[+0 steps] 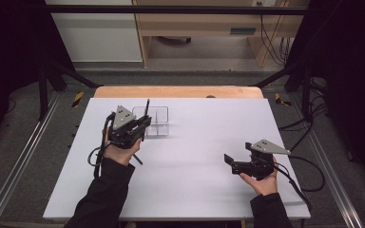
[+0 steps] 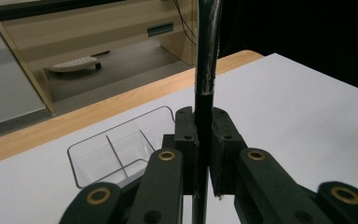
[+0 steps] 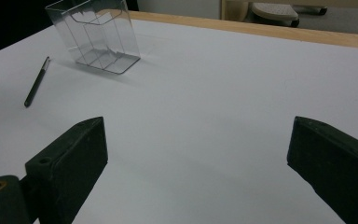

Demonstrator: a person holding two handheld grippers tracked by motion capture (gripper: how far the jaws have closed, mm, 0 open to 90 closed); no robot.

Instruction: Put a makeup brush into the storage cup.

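L gripper (image 1: 140,124) is pinching a pen (image 2: 204,93) upright between its pads, jaws pressed tight on the barrel approx. mid-length, so the lower end is hanging free below the jaws and can drop straight into the clear box (image 1: 155,120). In the high view the pen tip is sticking up above the gripper, right at the box's near-left edge; judging from that, it's being lined up over a compartment, not yet in. Box is sitting on the white table (image 1: 195,190), far-left area, dividers splitting it into sections; which section is being aimed at, can't tell.

A second pen (image 3: 37,82) is lying flat on the table, near the box but apart from it, just beside the L hand in the high view — prob. next to go.

R gripper (image 1: 233,162) is resting low at the table's right side, well apart from box & pens, jaws spread wide w/ nothing between them.

Pose: L forearm is reaching fwd, hand wrapping the gripper body from below, jaws pointing away toward the box. R hand is cupping its gripper from underneath, jaws pointing left across the table.
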